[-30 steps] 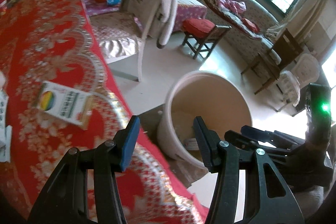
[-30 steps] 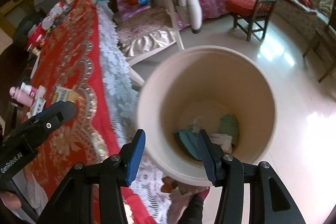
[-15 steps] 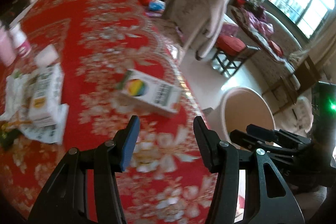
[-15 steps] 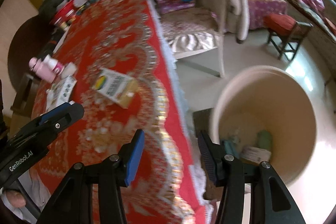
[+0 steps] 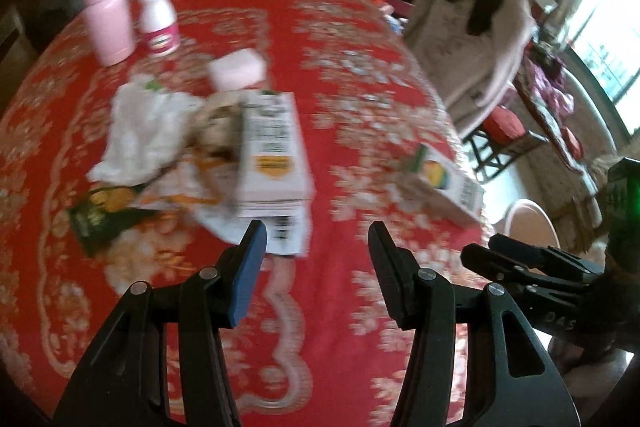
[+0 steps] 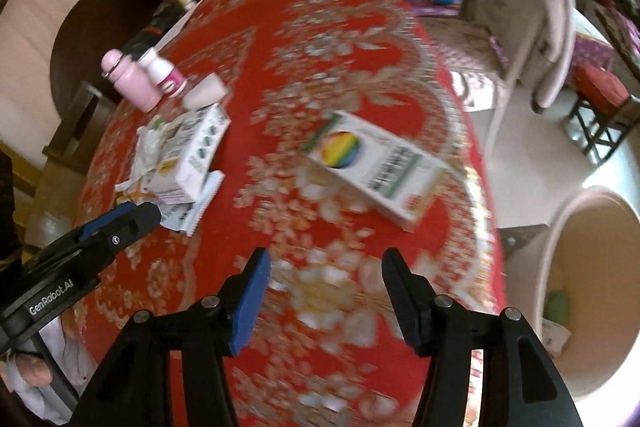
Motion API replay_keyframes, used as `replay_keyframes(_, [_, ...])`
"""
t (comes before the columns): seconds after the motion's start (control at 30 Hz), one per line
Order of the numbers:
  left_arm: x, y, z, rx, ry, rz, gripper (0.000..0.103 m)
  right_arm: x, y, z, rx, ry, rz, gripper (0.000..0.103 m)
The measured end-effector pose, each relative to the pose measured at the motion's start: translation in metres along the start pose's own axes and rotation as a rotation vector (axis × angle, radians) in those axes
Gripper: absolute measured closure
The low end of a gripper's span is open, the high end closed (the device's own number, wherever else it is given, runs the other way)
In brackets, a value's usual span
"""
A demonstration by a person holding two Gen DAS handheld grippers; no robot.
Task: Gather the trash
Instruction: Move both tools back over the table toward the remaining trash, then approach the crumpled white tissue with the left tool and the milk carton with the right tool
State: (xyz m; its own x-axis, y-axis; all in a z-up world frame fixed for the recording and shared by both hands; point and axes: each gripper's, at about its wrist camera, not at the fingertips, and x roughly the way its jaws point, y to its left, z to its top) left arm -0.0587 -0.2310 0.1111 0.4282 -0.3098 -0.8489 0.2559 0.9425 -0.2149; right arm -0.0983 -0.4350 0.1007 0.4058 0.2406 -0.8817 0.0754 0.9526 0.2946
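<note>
Right wrist view has the right hand-held gripper [image 6: 324, 291] wide open and empty over the red table [image 6: 280, 75], rainbow-logo box [image 6: 372, 169] lying just ahead, bin [image 6: 560, 251] on the floor off the table's edge, and the left hand-held gripper [image 5: 316, 255] also open, near the trash pile [image 5: 192, 155].

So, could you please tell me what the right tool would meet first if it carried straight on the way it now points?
Probably the white box with the rainbow circle, lying flat on the red tablecloth ahead of the open right tool. The blur makes the depth uncertain; it might touch the cloth first.
</note>
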Motion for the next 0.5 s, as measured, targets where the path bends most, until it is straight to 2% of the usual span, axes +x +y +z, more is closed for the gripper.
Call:
replay_keyframes(0.17, [-0.001, 0.038, 0.004, -0.045, -0.001, 0.038, 0.052, 0.019, 0.031, 0.014, -0.042, 0.016, 0.021, 0.047])
replay_keyframes(0.5, [-0.004, 0.079, 0.016, -0.074, -0.017, 0.076, 0.052, 0.046, 0.081, 0.046, -0.095, 0.028, 0.051, 0.046])
